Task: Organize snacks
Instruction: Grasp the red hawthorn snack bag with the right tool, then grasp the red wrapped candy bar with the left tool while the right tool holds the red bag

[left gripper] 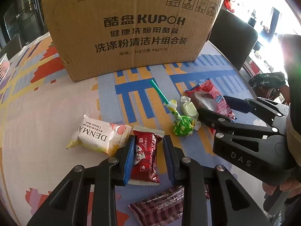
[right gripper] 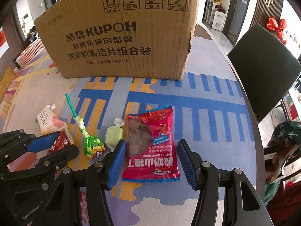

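your left gripper [left gripper: 148, 156] straddles dark red foil snack packet [left gripper: 144, 158] marked "love", pads not visibly pressing. your right gripper [right gripper: 150, 159] stands released around pink "yogurt hawthorn" bag [right gripper: 153, 146], gaps both sides. both lie on patterned tablecloth [left gripper: 56, 103] before "kupoh" carton [left gripper: 131, 28]. "denmas" cheese ball pack [left gripper: 97, 137] beside. maroon packet [left gripper: 160, 207] half hidden under left fingers.

table [right gripper: 216, 113]: round, patterned cloth | dark chair [right gripper: 263, 66] beside | bright window light [left gripper: 272, 9]
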